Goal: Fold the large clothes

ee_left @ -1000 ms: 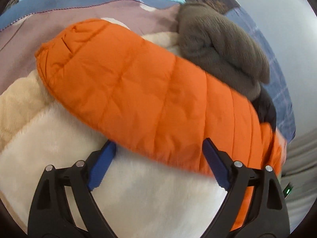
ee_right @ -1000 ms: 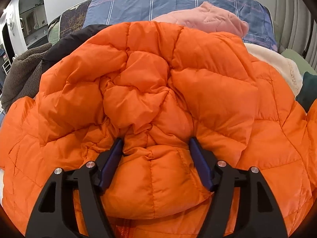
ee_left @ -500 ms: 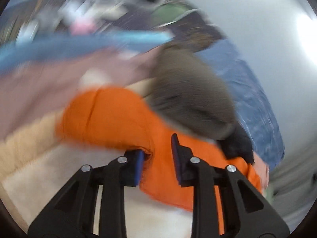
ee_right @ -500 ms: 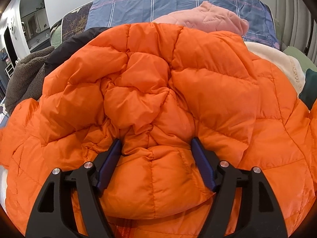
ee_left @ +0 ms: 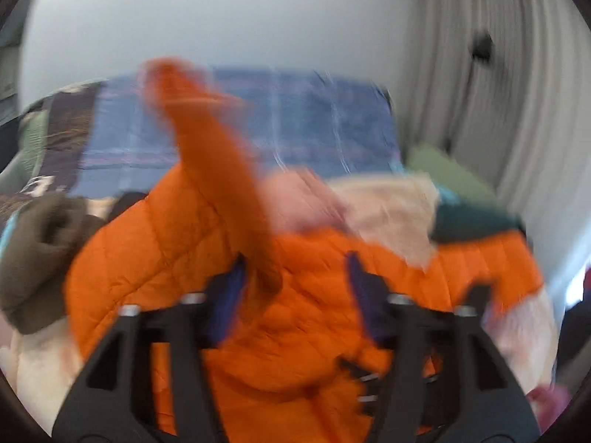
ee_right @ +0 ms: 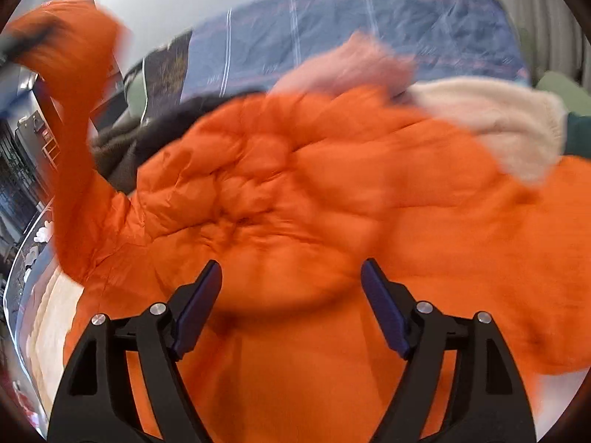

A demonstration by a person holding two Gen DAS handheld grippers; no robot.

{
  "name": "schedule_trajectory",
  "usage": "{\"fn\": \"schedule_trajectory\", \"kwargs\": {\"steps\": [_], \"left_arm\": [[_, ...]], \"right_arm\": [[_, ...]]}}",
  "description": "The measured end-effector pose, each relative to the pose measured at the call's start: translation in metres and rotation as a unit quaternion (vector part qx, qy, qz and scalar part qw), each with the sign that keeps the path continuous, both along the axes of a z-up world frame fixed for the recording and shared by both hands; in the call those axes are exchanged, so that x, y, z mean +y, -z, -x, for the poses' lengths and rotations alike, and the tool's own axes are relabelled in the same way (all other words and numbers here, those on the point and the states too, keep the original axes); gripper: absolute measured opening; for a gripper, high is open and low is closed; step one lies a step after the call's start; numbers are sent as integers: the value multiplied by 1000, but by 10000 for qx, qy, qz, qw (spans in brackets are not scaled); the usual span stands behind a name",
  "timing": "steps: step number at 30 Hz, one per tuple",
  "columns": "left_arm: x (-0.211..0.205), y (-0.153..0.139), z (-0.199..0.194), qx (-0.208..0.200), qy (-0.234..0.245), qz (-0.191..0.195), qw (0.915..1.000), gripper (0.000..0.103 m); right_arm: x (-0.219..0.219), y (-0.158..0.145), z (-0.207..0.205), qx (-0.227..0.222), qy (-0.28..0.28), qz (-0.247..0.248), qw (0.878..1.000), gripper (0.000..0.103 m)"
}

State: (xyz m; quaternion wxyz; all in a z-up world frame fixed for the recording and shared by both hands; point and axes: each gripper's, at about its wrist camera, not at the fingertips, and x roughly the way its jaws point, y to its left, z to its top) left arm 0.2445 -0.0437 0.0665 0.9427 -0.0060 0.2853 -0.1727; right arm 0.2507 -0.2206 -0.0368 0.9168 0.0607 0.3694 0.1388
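So the orange puffer jacket [ee_right: 332, 199] is bunched up in the middle of the pile on the bed, quilted and shiny, all soft lumps and stitched channels, with the hood or collar part scrunched into a swirl right ahead of the right claw [ee_right: 291, 295]. That claw is spread wide and has just been opening a bit more; the jacket sits below and between the blue pads, but they don't seem to be pressing on it. One sleeve [ee_left: 218, 155] is flung up in the air, running from about 6 o'clock up to 11 o'clock in the left wrist view, and it's pretty blurred. The left claw [ee_left: 295, 295] has just been opening too and now stands spread, with the base of that sleeve passing between its pads; I can't tell if the left pad is touching it. Around the jacket: a pink fleecy garment [ee_right: 351, 66] at 12 o'clock, a fuzzy cream one [ee_right: 498, 122] at 2 o'clock touching the jacket's edge, a dark teal piece [ee_left: 476, 221] past that, and a brown fleece thing [ee_left: 37, 251] at 9 o'clock in the left view. Under it all there's a pale plush blanket [ee_right: 51, 317] showing at 8 o'clock. Further back is a blue plaid bedspread [ee_left: 314, 122], flat and mostly bare, so that's the free space. Behind that is a plain white wall [ee_left: 221, 18], with pleated pale curtains [ee_left: 498, 92] at 2 o'clock.
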Motion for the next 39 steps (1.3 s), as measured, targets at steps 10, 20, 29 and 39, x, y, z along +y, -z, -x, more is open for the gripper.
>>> {"fn": "schedule_trajectory", "kwargs": {"steps": [10, 20, 29, 39], "left_arm": [[1, 92, -3, 856, 133, -853, 9926, 81], [63, 92, -25, 959, -631, -115, 9933, 64], [54, 99, -27, 921, -482, -389, 9938, 69], [43, 126, -40, 1282, -577, -592, 9883, 82]], "right_arm": [[-93, -3, 38, 135, 743, -500, 9959, 79], [-21, -15, -25, 268, 405, 8, 9988, 62], [-24, -30, 1, 67, 816, 115, 9966, 3], [-22, -23, 26, 33, 983, 565, 9935, 28]]}}
